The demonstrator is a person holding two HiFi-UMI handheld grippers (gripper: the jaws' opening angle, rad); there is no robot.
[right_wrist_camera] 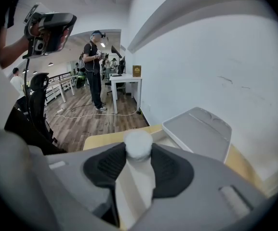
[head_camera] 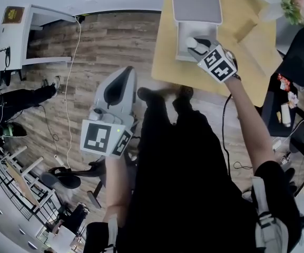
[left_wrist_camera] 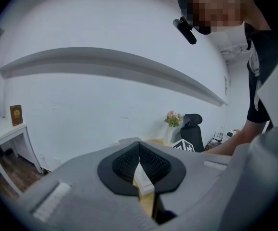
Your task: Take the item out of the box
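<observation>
Now right gripper (head_camera: 195, 45) jaws clamp white item (right_wrist_camera: 138, 146) over open box (head_camera: 182, 33) on counter (head_camera: 246, 51), likely for clean upward exit; left gripper (head_camera: 124, 75) jaws closed, empty (parked aside, out of way).

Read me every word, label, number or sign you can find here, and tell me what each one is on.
No text here can be read.
Small brown box on the white desk: gold print, too small to read.
Two marker cubes: black-and-white square patterns, no letters or numbers.
White box, its lid, white item: no print visible.
</observation>
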